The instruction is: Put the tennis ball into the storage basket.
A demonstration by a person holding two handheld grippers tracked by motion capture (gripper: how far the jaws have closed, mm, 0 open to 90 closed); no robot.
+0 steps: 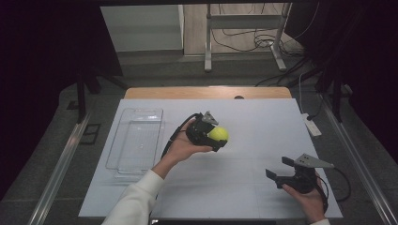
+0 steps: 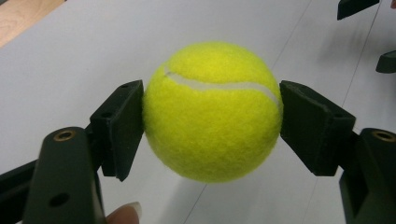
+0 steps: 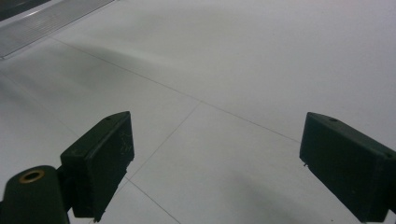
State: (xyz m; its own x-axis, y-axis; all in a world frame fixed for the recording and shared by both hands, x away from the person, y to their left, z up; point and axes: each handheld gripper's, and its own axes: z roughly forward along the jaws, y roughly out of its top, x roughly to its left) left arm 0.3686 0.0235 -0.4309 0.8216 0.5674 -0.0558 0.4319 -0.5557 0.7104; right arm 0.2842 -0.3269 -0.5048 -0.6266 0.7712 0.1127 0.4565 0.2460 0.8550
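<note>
Nearest the person, at the bench's [image 1: 244, 197] front right, the right gripper [image 1: 277, 174] rests low in the right hand [image 1: 309, 197], its jaws spread wide with nothing between them. In the right gripper view the pads [image 3: 100, 161] frame only bare white bench surface crossed by thin seam lines. No writing can be read on the pads, only faint scratches.

Farther in, near the bench's middle, the left hand [image 1: 183, 147] holds the left gripper [image 1: 220, 136] raised off the surface, a white sleeve [image 1: 136, 201] running back toward the front edge. This gripper is clamped on a yellow ball [image 1: 218, 134]. In the left gripper view both pads [image 2: 122, 123] press against the ball's [image 2: 212, 112] sides, and it hangs between them clear of the bench, with a fingertip [image 2: 125, 214] showing at the bottom edge. A white curved seam runs across the ball's top; no brand or print can be read on it.

To the left of that hand, a clear tray [image 1: 136, 140] lies on the bench, well apart from the ball. Nothing stands between the two.

Beyond, a wooden strip [image 1: 206, 92] borders the bench's far edge. On the floor behind stand a metal frame [image 1: 244, 37] and loose cables [image 1: 248, 40], and a white power strip [image 1: 312, 125] lies off the bench's right side.
</note>
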